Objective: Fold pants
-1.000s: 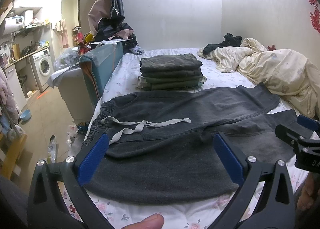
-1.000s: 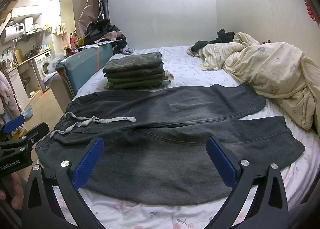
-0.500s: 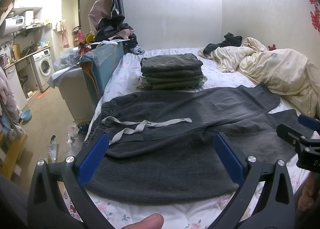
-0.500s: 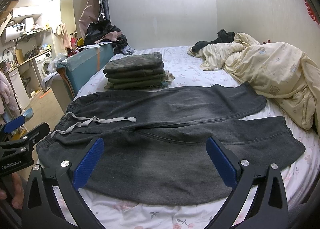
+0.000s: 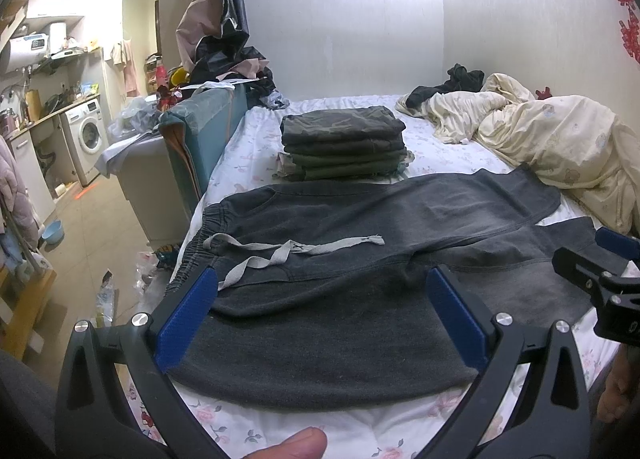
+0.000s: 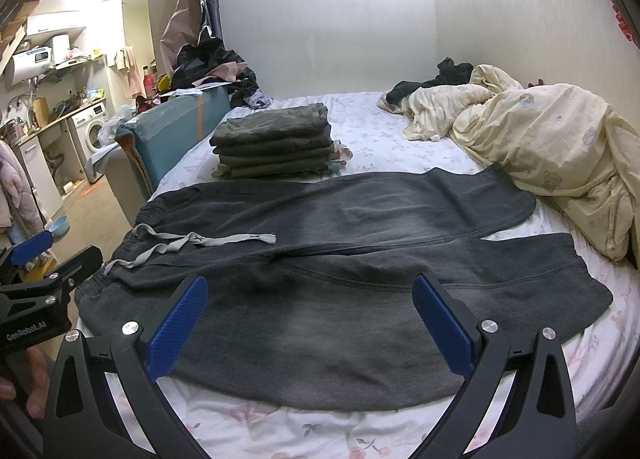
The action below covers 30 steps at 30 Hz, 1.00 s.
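Dark grey sweatpants lie spread flat across the bed, waistband to the left with a light grey drawstring, both legs running right. My left gripper hovers open above the waist and crotch area, nothing between its blue pads. My right gripper hovers open over the near leg, also holding nothing. Each gripper shows at the edge of the other's view.
A stack of folded olive clothes sits behind the pants. A cream duvet is bunched at the right. The bed's floral sheet ends near me; a teal box and floor lie left.
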### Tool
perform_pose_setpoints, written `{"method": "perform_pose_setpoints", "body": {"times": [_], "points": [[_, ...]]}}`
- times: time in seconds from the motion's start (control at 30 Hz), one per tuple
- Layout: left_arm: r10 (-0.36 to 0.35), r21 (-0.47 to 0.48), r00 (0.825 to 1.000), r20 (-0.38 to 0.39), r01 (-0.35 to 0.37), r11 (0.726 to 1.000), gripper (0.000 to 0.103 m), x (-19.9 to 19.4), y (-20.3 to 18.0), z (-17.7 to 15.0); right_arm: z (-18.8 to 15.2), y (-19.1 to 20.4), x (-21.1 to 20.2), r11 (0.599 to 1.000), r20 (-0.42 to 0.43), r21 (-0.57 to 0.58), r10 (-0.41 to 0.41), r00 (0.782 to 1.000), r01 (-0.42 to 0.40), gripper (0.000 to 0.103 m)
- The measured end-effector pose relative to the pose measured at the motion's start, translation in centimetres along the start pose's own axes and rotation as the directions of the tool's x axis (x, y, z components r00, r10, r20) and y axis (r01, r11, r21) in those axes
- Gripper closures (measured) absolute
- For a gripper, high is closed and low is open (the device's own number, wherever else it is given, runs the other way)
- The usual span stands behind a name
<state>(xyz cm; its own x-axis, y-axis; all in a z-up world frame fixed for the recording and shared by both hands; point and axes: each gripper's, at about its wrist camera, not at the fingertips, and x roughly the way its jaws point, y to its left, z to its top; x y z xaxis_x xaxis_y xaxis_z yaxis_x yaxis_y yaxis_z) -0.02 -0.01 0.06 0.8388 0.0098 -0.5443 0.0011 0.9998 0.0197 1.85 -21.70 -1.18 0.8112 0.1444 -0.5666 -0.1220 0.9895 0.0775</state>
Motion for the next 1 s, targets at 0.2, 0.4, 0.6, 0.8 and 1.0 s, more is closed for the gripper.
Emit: {"method": "perform_pose_setpoints", "body": {"times": [0.2, 0.4, 0.6, 0.8, 1.0], "points": [[-0.001, -0.002, 1.000, 0.001, 0.001, 1.000, 0.000, 0.1, 0.2, 0.0, 0.0, 0.3, -0.1, 1.000, -0.001, -0.004, 0.000, 1.000, 0.000, 0.000], [-0.001, 0.000, 1.000, -0.001, 0.001, 1.000, 0.000, 0.1, 0.2, 0.0, 0.0, 0.2, -0.2, 1.000, -0.007, -0.001, 0.006, 1.000, -0.006, 0.000], [0.001, 0.002, 1.000, 0.001, -0.001, 1.000, 0.000, 0.2, 0.3, -0.1, 0.0, 0.3, -0.2, 1.000, -0.007, 0.001, 0.006, 1.000, -0.006, 0.000], [0.003, 0.004, 1.000, -0.002, -0.003, 1.000, 0.000, 0.3, 0.5, -0.3, -0.2, 0.1, 0.1, 1.000, -0.013, 0.003, 0.012, 1.000, -0.012, 0.000], [-0.026, -0.075, 0.997, -0.076, 0.020, 0.997, 0.000, 1.6, 2.7, -0.2, -0.3, 0.1, 0.1, 1.000, -0.019, 0.022, 0.023, 1.000, -0.023, 0.000]]}}
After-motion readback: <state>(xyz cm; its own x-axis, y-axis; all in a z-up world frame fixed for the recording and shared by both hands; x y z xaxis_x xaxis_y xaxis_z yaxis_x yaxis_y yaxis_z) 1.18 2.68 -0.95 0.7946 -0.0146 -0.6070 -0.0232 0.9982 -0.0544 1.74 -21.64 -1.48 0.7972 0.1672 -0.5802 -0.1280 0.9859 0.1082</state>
